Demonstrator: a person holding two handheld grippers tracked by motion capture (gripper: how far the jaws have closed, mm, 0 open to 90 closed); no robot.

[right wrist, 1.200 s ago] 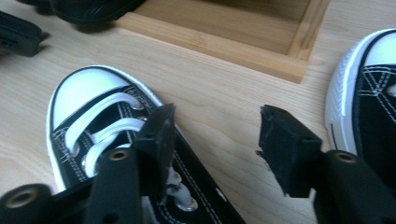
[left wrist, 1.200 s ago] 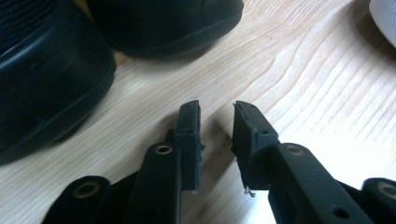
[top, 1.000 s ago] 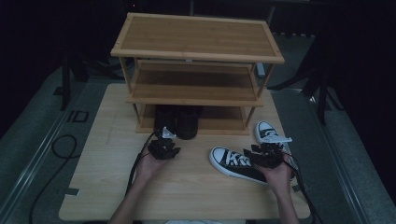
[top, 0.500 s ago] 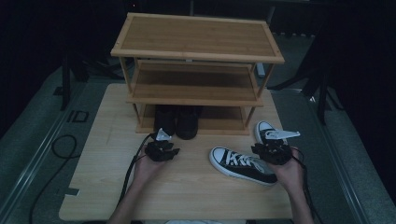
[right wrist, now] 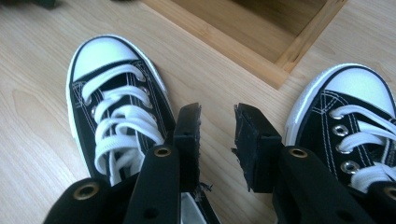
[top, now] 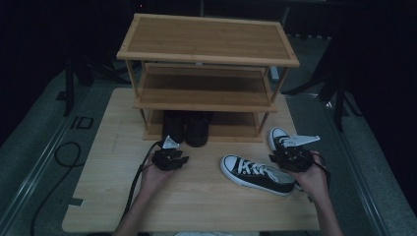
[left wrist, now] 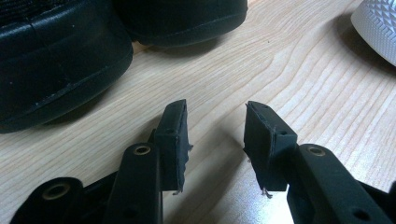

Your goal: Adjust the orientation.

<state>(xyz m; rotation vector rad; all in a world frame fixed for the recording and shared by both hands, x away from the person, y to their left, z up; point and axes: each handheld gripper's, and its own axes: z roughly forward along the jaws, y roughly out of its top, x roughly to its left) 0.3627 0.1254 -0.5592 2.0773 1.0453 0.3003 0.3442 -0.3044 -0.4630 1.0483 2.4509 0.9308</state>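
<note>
Bare bench (top: 196,196) lies open between the hands, so a claw could cross there freely. Ahead, the wooden rack (top: 206,54) blocks the way; two black shoes (top: 189,129) fill the left of its bottom bay, the right stays free. On the right, two black-and-white sneakers (top: 255,174) leave a narrow strip of wood between them.

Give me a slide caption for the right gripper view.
Open right tongs hover over bare table between two black canvas sneakers, near the wooden shoe rack's base.

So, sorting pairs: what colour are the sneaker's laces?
White, on the black sneaker; clearest in the right gripper view.
</note>
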